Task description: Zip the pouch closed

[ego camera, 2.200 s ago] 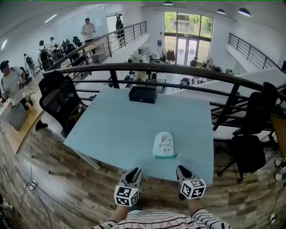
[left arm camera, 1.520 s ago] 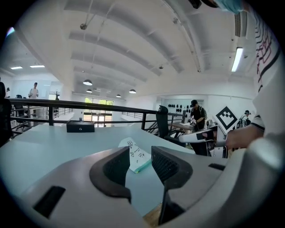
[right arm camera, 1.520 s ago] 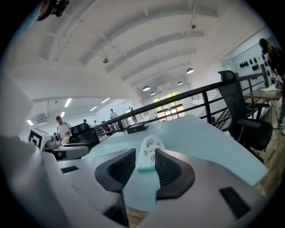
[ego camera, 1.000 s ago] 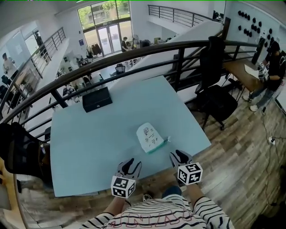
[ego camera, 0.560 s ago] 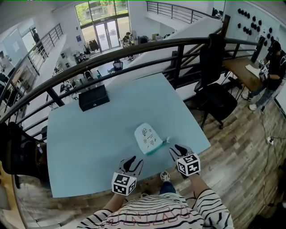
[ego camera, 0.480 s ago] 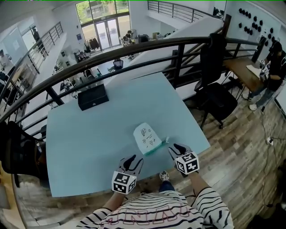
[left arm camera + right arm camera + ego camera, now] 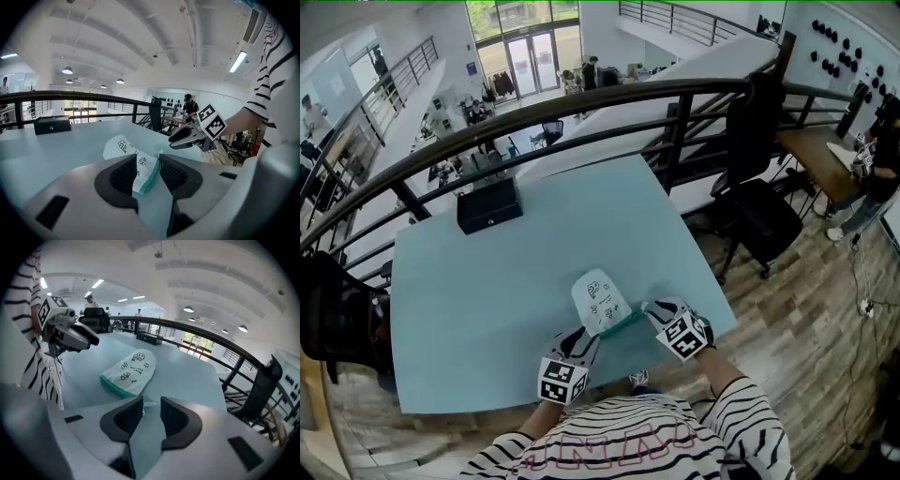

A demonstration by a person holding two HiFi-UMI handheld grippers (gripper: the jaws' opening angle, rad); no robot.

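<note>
Flanking the white pouch (image 7: 598, 302) lying flat near the front edge of the tabletop (image 7: 487, 272)
Holding the left claw (image 7: 579, 342) parted at its teal zipper edge (image 7: 620, 326), the right claw (image 7: 656, 307) parted too, zip pull (image 7: 148, 404) showing in its gap, gripping nothing

white teal-edged pouch (image 7: 598, 300), pale blue table (image 7: 487, 281)

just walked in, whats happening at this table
A person in a striped shirt holds a gripper in each hand by a white pouch lying on the pale blue table. The left gripper is open, and the pouch's green zip end shows between its jaws. The right gripper is open too, lined up with what looks like the zip pull. Nothing is gripped yet.
</note>
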